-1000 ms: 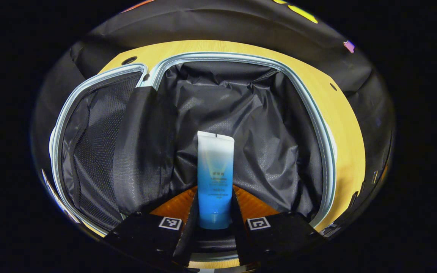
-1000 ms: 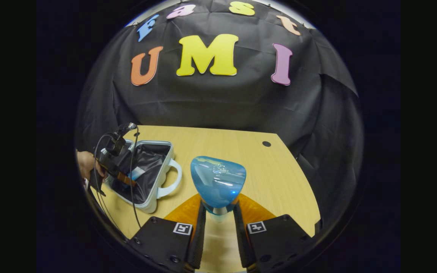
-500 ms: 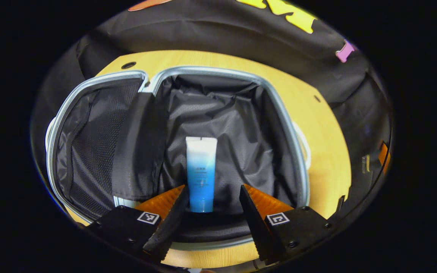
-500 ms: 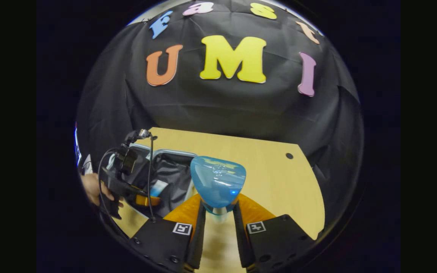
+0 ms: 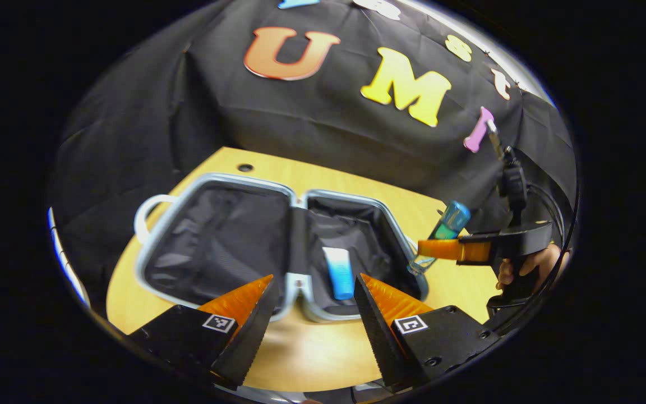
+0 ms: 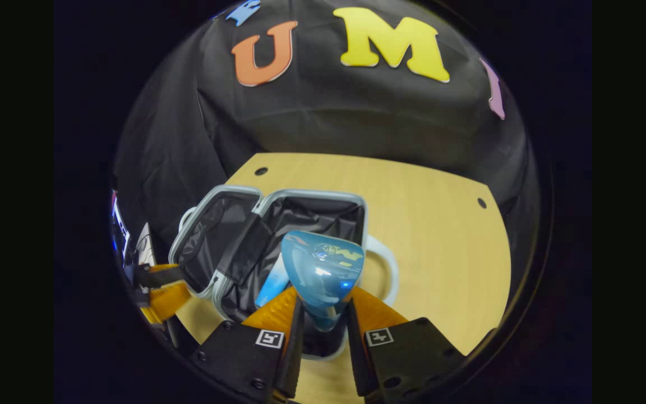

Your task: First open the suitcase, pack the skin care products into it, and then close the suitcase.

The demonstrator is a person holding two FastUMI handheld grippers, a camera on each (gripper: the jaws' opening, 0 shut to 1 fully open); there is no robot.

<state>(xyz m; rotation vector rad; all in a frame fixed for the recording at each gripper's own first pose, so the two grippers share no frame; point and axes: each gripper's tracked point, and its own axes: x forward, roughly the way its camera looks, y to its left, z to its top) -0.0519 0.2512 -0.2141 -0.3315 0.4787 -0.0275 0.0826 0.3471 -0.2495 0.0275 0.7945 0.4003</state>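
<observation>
L tool (image 5: 312,314) apart, R tool (image 6: 323,331) clamped on bottle (image 6: 323,272), suitcase (image 5: 157,249) open, tube (image 5: 338,272) inside

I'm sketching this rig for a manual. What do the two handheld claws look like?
Each claw has two black blocky finger mounts, each bearing a small square black-and-white marker: left claw, right claw. In the left gripper view, the right claw has a black pistol-style handle in a hand, with a black cable looping above it.

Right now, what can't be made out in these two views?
- Bottle: in the right gripper view, its lower end is hidden between the right gripper fingers.
- Tube: print too small in the left gripper view; partly behind the bottle in the right gripper view.
- Suitcase: near rim hidden behind the left gripper fingers.
</observation>
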